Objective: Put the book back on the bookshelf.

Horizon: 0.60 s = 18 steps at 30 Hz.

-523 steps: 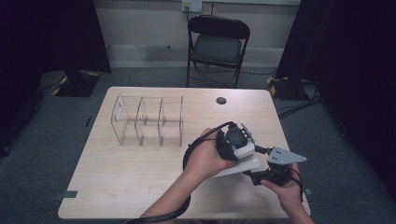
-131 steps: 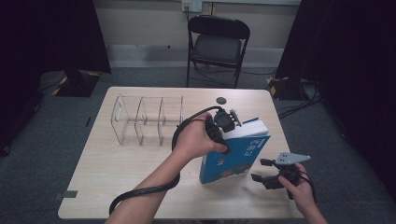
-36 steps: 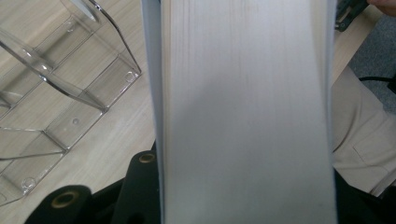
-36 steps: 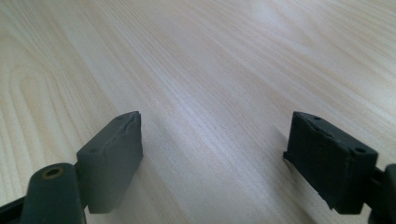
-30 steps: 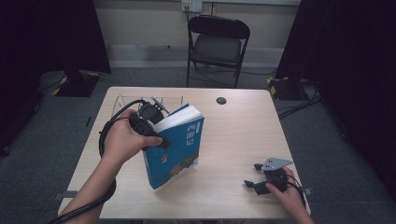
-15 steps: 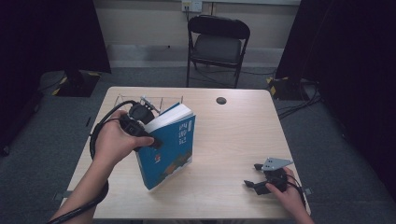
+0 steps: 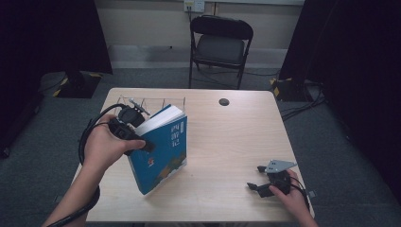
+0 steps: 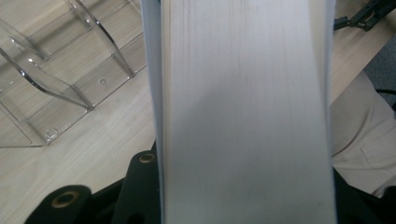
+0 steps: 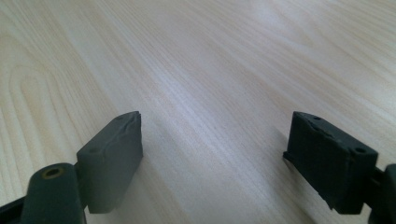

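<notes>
High view: the left gripper (image 7: 142, 142) is clamped on a blue book (image 7: 161, 151), holding it tilted over the left part of the wooden table (image 7: 227, 142), just in front of the clear acrylic divider rack (image 7: 156, 101). The left gripper view looks straight at the book's white page edge (image 8: 243, 112) between its jaws, the rack (image 8: 60, 74) beside it. The right gripper (image 7: 262, 179) rests near the table's right front corner, jaws wide apart and holding nothing.
</notes>
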Each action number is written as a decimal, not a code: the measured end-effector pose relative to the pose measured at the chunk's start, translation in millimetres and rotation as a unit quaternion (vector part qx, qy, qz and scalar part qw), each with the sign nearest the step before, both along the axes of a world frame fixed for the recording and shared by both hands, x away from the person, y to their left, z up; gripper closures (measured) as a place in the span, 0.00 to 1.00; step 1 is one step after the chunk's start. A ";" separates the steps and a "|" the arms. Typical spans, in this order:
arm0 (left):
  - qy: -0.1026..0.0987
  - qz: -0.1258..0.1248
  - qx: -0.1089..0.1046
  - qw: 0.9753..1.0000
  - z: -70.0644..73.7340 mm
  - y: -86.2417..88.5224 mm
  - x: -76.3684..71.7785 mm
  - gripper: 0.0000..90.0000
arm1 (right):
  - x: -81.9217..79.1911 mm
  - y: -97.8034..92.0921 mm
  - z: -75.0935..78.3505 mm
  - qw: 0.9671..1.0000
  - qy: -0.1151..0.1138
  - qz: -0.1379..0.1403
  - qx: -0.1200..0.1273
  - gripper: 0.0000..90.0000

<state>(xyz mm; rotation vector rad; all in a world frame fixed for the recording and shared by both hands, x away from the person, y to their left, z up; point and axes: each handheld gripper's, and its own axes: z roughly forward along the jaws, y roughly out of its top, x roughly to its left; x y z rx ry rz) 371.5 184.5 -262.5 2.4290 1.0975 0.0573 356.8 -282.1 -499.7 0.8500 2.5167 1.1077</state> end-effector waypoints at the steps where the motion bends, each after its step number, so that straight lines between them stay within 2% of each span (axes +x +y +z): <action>1: -0.002 0.002 -0.001 1.000 -0.2 0.9 -0.3 0.69 | 0.0 0.0 0.0 1.000 0.000 0.000 0.000 0.20; 6: -0.001 0.015 -0.007 1.000 -0.1 6.6 -0.9 0.69 | 0.0 0.0 0.0 1.000 0.000 0.000 0.000 0.20; 7: -0.002 0.010 -0.005 1.000 0.3 8.0 -0.1 0.69 | 0.0 0.0 0.0 1.000 0.000 0.000 0.000 0.20; 10: -0.004 0.016 -0.001 1.000 0.5 10.3 0.5 0.69 | 0.0 0.0 0.0 1.000 0.000 0.000 0.000 0.20; 18: -0.006 0.045 -0.012 0.999 -1.3 14.4 3.9 0.69 | 0.0 0.0 0.0 1.000 0.000 0.000 0.000 0.20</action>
